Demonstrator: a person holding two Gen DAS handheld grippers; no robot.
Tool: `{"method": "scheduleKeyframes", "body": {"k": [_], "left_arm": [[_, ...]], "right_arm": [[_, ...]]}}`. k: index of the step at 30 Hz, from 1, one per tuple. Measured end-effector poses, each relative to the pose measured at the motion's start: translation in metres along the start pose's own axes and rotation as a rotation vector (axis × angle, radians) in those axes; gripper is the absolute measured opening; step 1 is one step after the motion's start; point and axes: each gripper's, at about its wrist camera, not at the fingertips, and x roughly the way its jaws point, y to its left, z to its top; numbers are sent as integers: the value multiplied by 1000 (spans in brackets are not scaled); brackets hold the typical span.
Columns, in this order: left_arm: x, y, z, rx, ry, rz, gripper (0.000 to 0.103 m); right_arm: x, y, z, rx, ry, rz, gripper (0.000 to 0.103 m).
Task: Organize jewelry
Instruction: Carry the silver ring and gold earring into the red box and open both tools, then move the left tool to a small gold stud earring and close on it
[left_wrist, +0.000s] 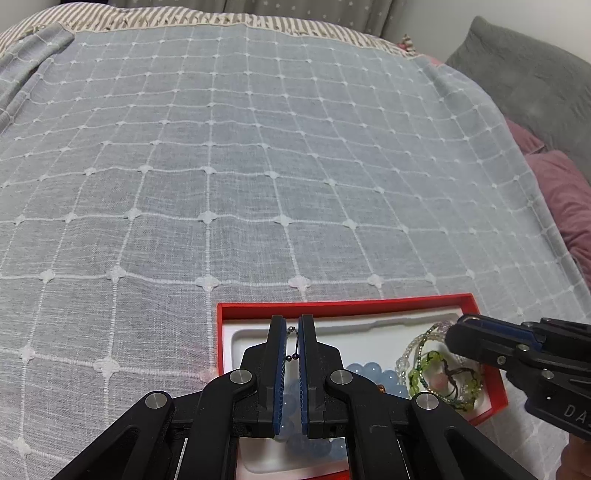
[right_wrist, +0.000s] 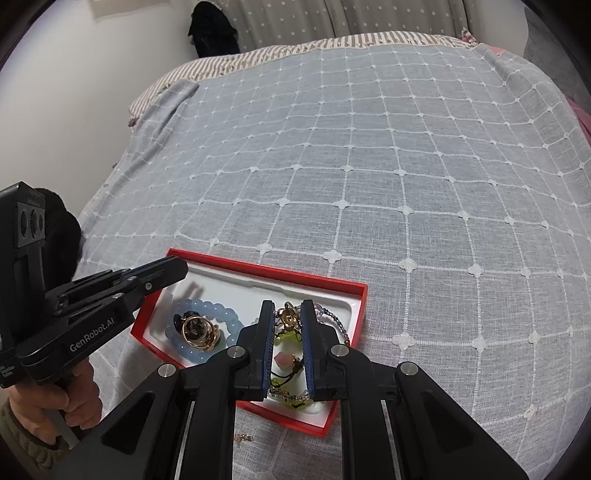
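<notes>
The left tool hung over the left half of the red box on the bed, jaws narrowed with a thin ball chain between them, whether pinched I could not tell, above the pale blue bead bracelet. That fine chain could slip out and tangle. The right tool, narrow too, hovered over the heaped green bead bracelets; closing could snag several.

A wide bed fills the view, spread with a pale blue-grey coverlet stitched in a white grid with small flower knots. A brown-and-cream striped sheet shows at its far edge, below a grey star-dotted curtain. A grey quilted pillow and mauve cushions sit to one side, against a plain white wall.
</notes>
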Motion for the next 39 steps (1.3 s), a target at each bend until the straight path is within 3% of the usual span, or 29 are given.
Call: {"method": "scheduleKeyframes", "body": {"k": [20,24,26,39], "left_arm": [[-2,11,-3,-56,14,-18,2],[-3,9,-6,-50,18,-24,5],[-5,9,-7,-48,18,-25,5],[-37,6,-15,-62,-29,-40,14]], "right_arm": [[0,5,-2,7,-18,12,16],[-5,3,-2,16,-28,-6,26],[-6,0,-2,23,-31,-20,27],[-51,4,-15,45,-106,-48,27]]}}
